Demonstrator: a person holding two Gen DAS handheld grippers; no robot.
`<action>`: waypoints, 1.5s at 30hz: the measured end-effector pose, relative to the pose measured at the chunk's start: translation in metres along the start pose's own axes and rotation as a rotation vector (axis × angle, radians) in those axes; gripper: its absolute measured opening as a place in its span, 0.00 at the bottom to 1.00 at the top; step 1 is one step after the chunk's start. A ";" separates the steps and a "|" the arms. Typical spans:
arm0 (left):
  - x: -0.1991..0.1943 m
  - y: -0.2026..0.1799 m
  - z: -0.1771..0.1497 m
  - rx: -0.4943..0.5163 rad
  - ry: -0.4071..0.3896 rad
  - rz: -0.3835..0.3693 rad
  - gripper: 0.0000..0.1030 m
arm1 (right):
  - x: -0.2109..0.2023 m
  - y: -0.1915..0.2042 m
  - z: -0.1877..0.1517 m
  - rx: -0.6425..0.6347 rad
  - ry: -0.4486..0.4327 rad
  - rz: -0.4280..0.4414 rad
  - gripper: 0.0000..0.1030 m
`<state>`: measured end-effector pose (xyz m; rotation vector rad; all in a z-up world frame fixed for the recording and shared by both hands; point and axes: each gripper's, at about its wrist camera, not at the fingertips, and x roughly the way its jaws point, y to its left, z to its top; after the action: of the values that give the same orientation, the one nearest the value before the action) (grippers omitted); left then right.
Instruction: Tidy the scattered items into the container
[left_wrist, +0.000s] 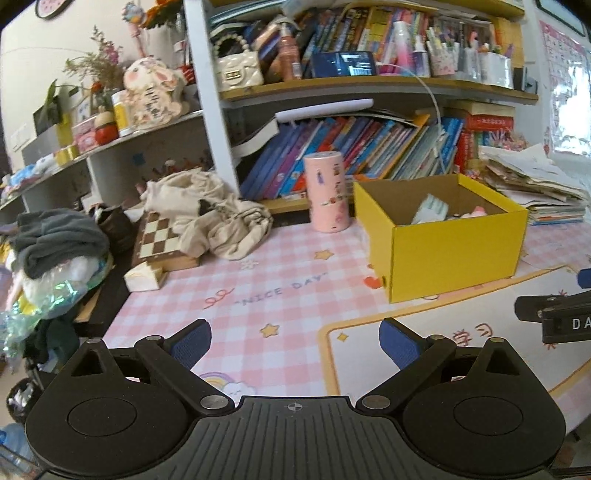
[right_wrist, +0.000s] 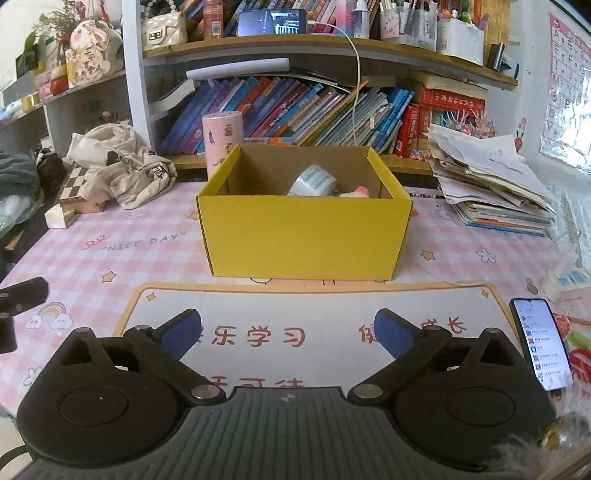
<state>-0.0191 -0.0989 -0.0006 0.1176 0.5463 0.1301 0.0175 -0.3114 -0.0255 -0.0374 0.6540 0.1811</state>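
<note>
Yellow box (right_wrist: 304, 236): on the table (right_wrist: 110, 258), at 12 o'clock from the right claw (right_wrist: 288, 330); tape roll (right_wrist: 313, 181) and a pink item (right_wrist: 356, 192) inside.
Right claw: released, nothing between its jaws.
Left claw (left_wrist: 295, 341): released, empty.
Next pick, likely: approach low, straddle it squarely, then clench.
Writing: "NICE DAY" (right_wrist: 144, 243) on the mat.

The box (right_wrist: 303, 236) at the frame's centre is bright yellow outside and plain brown inside. The desk (right_wrist: 110, 258) wears a pink-and-white check with small stars. A cylinder (left_wrist: 327, 192) is pale pink with tiny figures. At left, a chessboard (left_wrist: 157, 236) shows brown and cream squares. Each hand-held gripper (right_wrist: 288, 332) is black with blue pads (right_wrist: 181, 334).
</note>
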 end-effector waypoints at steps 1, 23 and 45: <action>0.000 0.003 -0.001 -0.002 0.002 0.003 0.96 | 0.000 0.002 -0.001 0.003 0.002 -0.003 1.00; -0.007 0.032 -0.017 0.026 0.009 -0.012 0.96 | -0.007 0.032 -0.017 0.021 0.024 -0.025 1.00; -0.013 0.037 -0.024 -0.013 0.012 -0.039 0.97 | -0.017 0.045 -0.023 -0.046 0.036 -0.044 1.00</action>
<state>-0.0462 -0.0625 -0.0088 0.0933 0.5596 0.0959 -0.0175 -0.2719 -0.0319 -0.0996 0.6838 0.1539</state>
